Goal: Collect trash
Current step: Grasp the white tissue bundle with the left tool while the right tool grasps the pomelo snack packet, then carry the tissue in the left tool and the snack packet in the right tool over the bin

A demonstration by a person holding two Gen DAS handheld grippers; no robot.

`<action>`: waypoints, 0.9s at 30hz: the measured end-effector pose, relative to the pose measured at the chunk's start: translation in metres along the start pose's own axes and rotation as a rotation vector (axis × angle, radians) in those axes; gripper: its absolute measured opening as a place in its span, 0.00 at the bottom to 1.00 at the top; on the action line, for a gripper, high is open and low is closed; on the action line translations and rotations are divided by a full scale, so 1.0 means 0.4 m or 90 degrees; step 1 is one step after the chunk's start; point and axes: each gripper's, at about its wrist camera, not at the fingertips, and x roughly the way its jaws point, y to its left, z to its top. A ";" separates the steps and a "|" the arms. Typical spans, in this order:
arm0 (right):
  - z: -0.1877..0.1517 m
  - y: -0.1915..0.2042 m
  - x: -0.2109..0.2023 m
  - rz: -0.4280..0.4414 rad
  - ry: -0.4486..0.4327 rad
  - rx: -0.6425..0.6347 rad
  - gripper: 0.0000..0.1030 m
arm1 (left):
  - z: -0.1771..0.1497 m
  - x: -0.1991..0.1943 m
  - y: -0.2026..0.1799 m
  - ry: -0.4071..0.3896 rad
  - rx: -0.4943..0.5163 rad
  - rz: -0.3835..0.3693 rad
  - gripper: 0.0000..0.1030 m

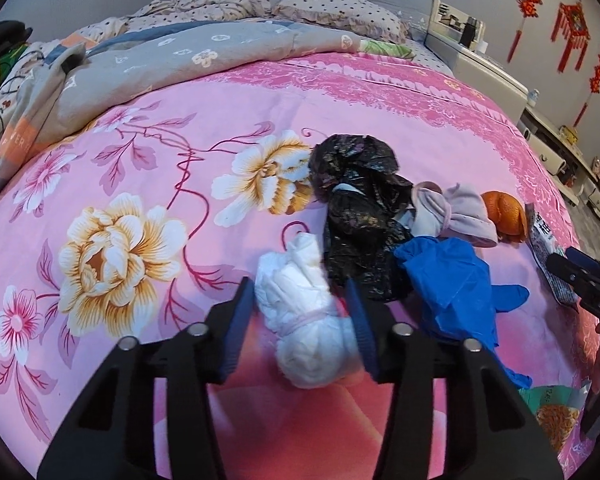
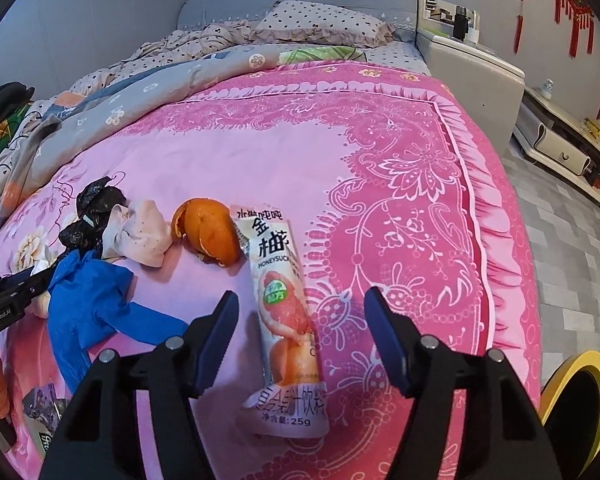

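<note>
Left gripper (image 1: 300, 320) pads touch the white wad (image 1: 304, 320) on the bed (image 1: 140, 184); right gripper (image 2: 300, 340) stands wide astride the sachet (image 2: 284, 312) near the bed's right edge.

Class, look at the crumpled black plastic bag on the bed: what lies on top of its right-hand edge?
The pale pink cloth and blue glove overlap the black plastic bag. What the bag holds inside cannot be seen.

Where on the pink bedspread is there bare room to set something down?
Free: the flowered stretch left of the white wadded tissue bundle, up to the grey quilt; and the ornate pink border right of the printed drink sachet. Crowded: the black plastic bag, blue glove and orange peel cluster between.
</note>
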 end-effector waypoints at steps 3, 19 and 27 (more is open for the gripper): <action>-0.001 0.001 0.011 0.004 0.011 0.001 0.45 | -0.004 -0.001 -0.016 -0.004 0.022 0.001 0.35; 0.000 -0.011 -0.013 0.026 0.007 0.022 0.23 | 0.001 -0.025 0.002 -0.015 -0.003 -0.008 0.24; -0.006 -0.017 -0.072 0.038 0.001 0.032 0.23 | -0.005 -0.041 0.003 -0.021 -0.009 -0.004 0.21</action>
